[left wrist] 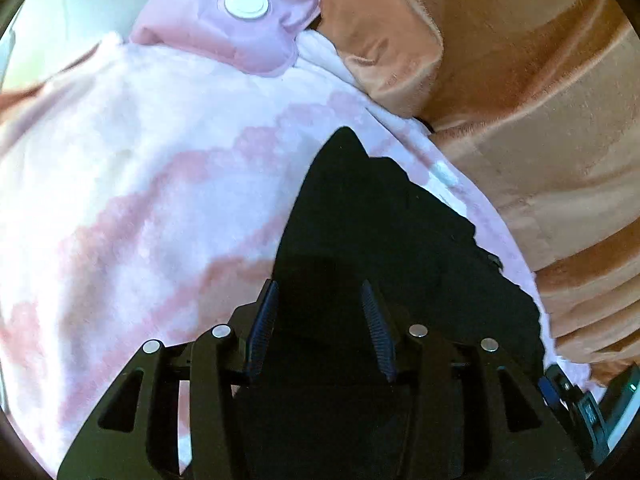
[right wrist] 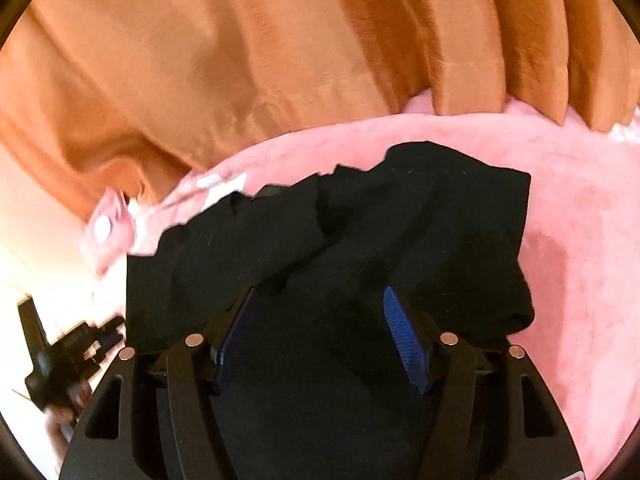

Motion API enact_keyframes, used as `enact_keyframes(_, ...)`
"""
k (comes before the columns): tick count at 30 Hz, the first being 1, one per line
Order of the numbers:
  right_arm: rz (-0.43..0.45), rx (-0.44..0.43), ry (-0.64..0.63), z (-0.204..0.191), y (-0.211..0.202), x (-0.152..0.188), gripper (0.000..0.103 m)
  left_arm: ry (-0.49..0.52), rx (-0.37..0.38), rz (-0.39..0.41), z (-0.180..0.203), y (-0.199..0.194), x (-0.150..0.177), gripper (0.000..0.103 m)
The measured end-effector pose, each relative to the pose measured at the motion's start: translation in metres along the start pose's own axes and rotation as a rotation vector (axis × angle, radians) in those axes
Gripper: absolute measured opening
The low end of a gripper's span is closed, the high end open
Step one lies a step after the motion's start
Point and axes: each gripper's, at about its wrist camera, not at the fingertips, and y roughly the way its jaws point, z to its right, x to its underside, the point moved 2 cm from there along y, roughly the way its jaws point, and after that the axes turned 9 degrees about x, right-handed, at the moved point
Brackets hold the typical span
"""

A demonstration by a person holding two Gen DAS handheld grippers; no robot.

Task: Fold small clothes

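A black garment (left wrist: pixel 380 220) lies crumpled on a pink and white fleece blanket (left wrist: pixel 140 180). My left gripper (left wrist: pixel 319 286) hangs over its near part. Its jaws stand apart, and the dark cloth lies in the gap and below it without the pads pressing on it. In the right wrist view the same black garment (right wrist: pixel 400 220) spreads across the pink blanket (right wrist: pixel 560 240). My right gripper (right wrist: pixel 319 291) is open above its near edge, blue pads (right wrist: pixel 404 336) well apart. The cloth's far edge is ragged and folded over itself.
A pink pouch (left wrist: pixel 240 20) with a round white cap rests at the blanket's far end, also visible as the pouch (right wrist: pixel 106 226). Orange drapery (left wrist: pixel 520 80) borders the blanket, and orange drapery (right wrist: pixel 240 60) fills the background. A hand on the other tool (right wrist: pixel 60 368) shows lower left.
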Motion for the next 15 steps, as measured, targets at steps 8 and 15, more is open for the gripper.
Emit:
enact_keyframes(8,-0.016,-0.014,-0.017,-0.017,0.045,-0.026,0.054,-0.065,0.02,-0.059,0.003,0.022,0.002,0.042)
enact_keyframes(15,0.155,-0.115,-0.141,-0.05,-0.026,-0.042,0.003,-0.005,-0.028,0.005,0.013,0.017,-0.009,0.021)
